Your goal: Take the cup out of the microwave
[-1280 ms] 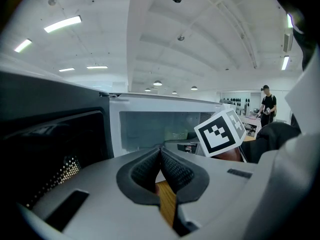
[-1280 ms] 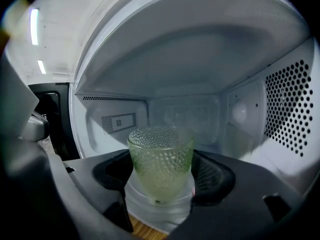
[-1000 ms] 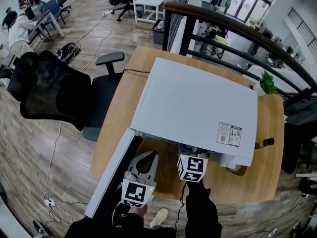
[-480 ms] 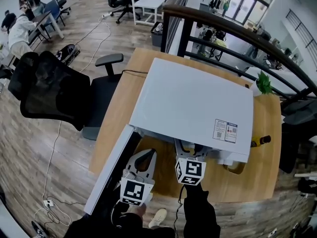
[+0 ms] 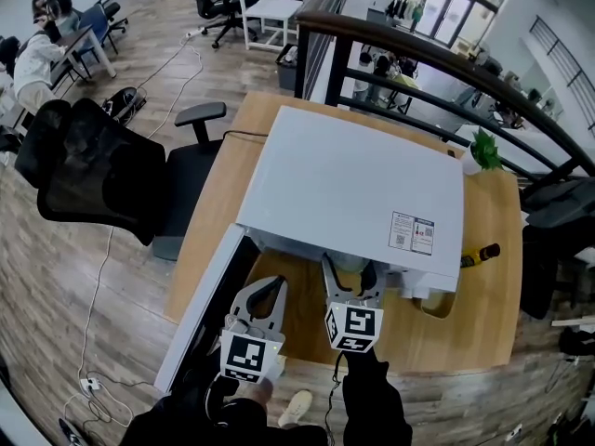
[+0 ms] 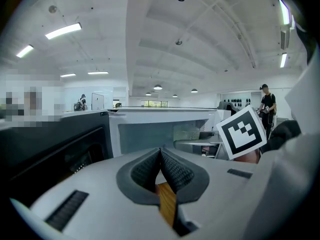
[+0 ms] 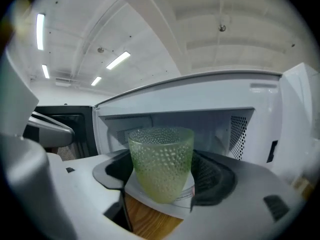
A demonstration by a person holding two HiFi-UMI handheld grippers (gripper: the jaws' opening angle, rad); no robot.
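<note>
A pale green dimpled cup (image 7: 161,164) stands upright between the pads of my right gripper (image 7: 162,176), which is shut on it just in front of the open cavity of the white microwave (image 7: 210,126). From the head view the right gripper (image 5: 351,282) sits at the microwave's (image 5: 353,184) front edge, with the cup (image 5: 350,265) showing between its fingers. The microwave door (image 5: 200,314) hangs open at the left. My left gripper (image 5: 265,295) hovers beside the door; its jaws (image 6: 161,159) are shut with nothing in them.
The microwave stands on a wooden table (image 5: 270,124). An amber bottle (image 5: 482,253) and a glass jar (image 5: 435,305) stand right of it, a small plant (image 5: 483,147) at the far right corner. A black office chair (image 5: 112,184) is left of the table, a dark railing (image 5: 437,68) behind.
My right gripper has drawn back out of the microwave's mouth towards me, a little upward, with the cup in it. The left gripper has stayed put.
</note>
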